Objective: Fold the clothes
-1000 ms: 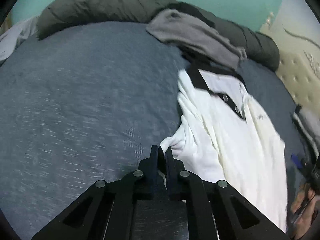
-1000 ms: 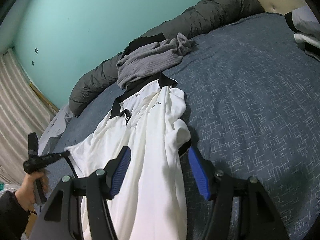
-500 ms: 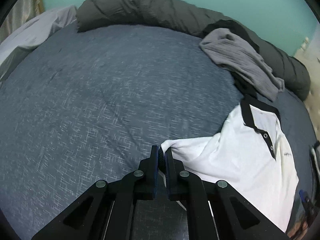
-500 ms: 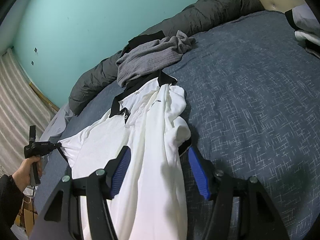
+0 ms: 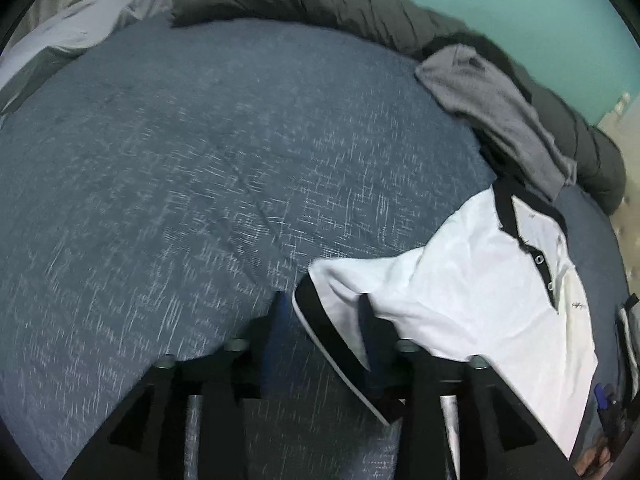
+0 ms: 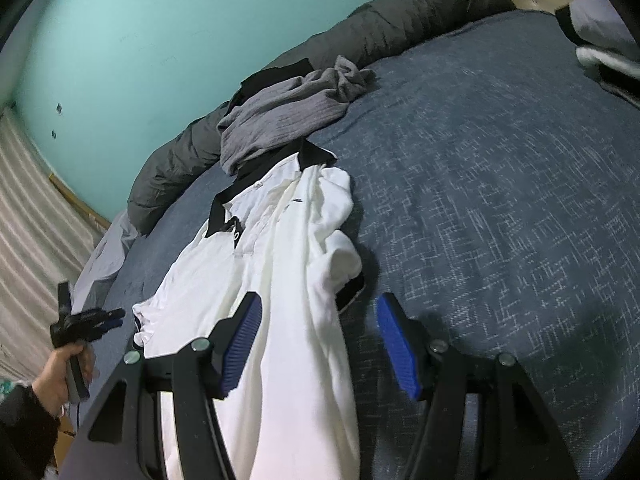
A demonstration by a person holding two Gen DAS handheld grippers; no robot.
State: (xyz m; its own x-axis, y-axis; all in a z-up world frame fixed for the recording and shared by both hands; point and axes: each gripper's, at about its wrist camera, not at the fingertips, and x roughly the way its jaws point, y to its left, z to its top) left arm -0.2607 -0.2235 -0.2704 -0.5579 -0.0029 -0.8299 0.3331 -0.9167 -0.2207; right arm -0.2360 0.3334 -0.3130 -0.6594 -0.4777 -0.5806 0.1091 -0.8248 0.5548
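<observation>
Lying on the bed [image 5: 200, 160], the white polo shirt [image 5: 472, 292] is flanked by both claws: left claw [image 5: 320, 320] just opened, sleeve cuff between; right claw [image 6: 316, 344] apart.

White black-collared polo shirt [image 6: 280, 280], outspread

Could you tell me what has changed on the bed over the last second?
The left gripper pulled the white polo's sleeve outward, spreading it flat, and its jaws have just been opening; the black cuff lies loose between them, let go. The right gripper stayed open over the polo's body, and the grey garment and bedspread are unchanged.
</observation>
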